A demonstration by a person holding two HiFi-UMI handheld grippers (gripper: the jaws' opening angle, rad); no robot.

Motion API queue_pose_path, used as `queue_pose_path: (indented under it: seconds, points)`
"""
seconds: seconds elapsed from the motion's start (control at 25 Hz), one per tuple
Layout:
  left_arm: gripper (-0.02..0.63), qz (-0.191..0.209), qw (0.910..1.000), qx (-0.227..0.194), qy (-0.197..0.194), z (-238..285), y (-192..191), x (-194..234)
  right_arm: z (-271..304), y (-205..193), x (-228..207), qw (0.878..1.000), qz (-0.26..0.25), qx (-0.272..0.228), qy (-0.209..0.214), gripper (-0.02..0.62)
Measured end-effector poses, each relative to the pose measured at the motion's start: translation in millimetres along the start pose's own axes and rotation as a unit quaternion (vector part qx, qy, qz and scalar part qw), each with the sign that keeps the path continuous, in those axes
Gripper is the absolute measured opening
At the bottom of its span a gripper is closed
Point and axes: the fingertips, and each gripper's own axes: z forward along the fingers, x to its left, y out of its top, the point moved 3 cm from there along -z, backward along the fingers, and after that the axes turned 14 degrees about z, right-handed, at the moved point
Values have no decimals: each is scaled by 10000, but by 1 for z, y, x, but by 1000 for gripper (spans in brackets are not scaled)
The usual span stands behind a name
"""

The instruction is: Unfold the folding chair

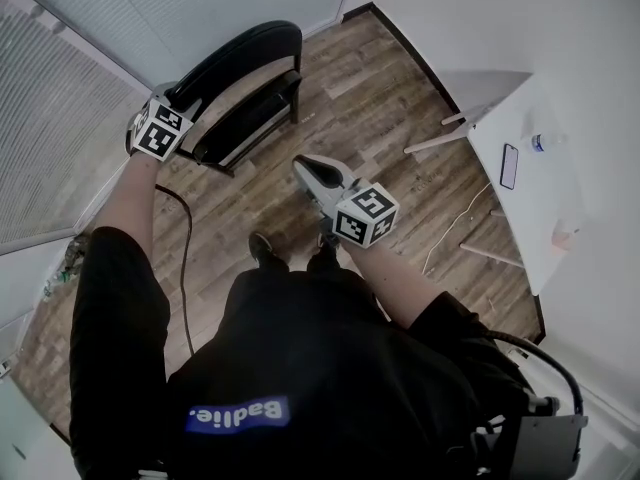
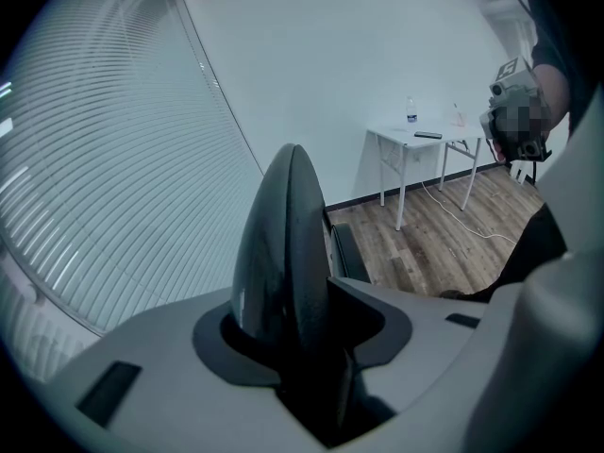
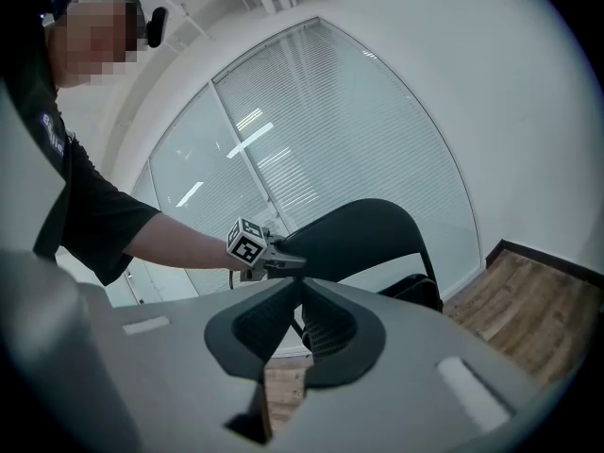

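Head view: a person is bracing a black folding chair (image 1: 268, 96) beside the window blinds (image 1: 60, 88) at far left. The left gripper (image 1: 183, 108) is pinching the left end of its backrest (image 1: 250, 53), the rim wedged between the fingers. The right gripper (image 1: 303, 166) is hovering empty at centre, near the chair but apart from it, fingers pressed together. The seat (image 1: 245, 120) is sitting tilted below the backrest, so the unfolding appears to be under way rather than finished. The next move is probably for the right gripper to reach the seat's near edge and press it down. Meanwhile the left grip must stop the frame tipping or sliding on the wood floor (image 1: 380, 98).
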Motion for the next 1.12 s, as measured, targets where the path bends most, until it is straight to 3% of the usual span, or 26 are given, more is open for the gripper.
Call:
queue_pose_path:
  seconds: [0.8,1.12]
  points:
    - [152,19,10000,-57,-19,2,-1,2,56,-22,-38,9989,334,251,-204,8]
    - [152,9,10000,-57,-24,-2,1,3,76,-34,-55,9960,760,239,-410,14]
